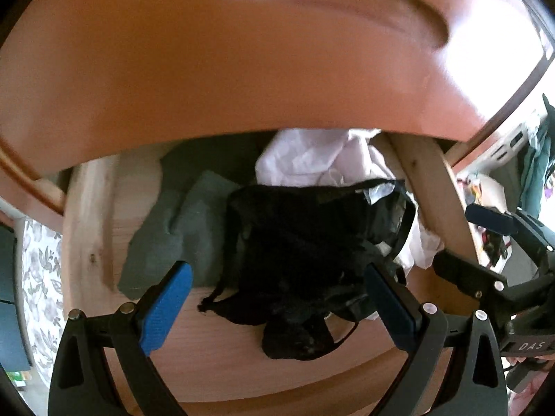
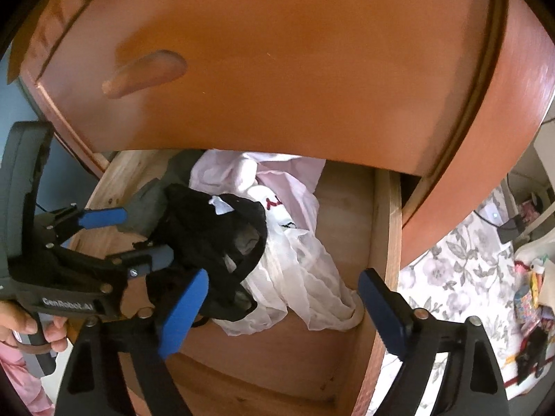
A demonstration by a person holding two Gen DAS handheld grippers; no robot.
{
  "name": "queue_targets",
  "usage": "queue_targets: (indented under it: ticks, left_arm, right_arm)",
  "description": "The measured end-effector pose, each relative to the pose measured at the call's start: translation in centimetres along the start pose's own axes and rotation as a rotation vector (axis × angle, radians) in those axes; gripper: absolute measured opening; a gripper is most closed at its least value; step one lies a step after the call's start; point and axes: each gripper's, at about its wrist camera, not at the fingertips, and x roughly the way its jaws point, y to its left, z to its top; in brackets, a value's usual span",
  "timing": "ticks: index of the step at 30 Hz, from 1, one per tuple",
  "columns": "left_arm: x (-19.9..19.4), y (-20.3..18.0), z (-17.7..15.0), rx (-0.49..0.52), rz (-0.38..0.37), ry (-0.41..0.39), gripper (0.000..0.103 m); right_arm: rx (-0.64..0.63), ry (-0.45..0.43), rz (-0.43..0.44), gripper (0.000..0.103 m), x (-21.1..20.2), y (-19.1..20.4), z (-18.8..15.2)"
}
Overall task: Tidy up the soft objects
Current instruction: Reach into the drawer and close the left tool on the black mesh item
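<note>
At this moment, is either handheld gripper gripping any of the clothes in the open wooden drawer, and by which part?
Nothing is held. The left gripper straddles the crumpled black fabric garment with jaws open; the right gripper hangs open over the sheer white cloth.

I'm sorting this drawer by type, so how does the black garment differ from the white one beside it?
The black garment is dark and bunched into a compact heap with thin straps; the white garment is pale, sheer and spread wider. The black garment lies partly on top of the white garment. The black garment sits between the left gripper's open jaws; the white garment lies nearer the right gripper. Both are crumpled, unfolded, inside the open wooden drawer.
</note>
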Motion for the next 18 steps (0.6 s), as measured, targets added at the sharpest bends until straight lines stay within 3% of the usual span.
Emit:
queue_targets:
  ticks: [5,8,11,18]
  left_arm:
    - [1.9,-0.6,1.0,0.034,-0.01,0.091,0.098]
    - [3.0,-0.9,1.4,0.042,-0.013,0.153,0.093]
    - [4.0,-0.7,1.8,0.033,-0.008,0.198,0.084]
    - [4.9,-0.5,2.2,0.011,-0.011,0.215,0.062]
  right_arm:
    - [0.022,0.004,0.006,0.085,0.1,-0.7,0.1]
    - [0.028,0.005,0.011,0.085,-0.1,-1.0,0.1]
    - [0.029,0.008,0.015,0.085,0.0,-0.8,0.0]
    - [0.03,0.014,0.02,0.084,0.0,-0.7,-0.4]
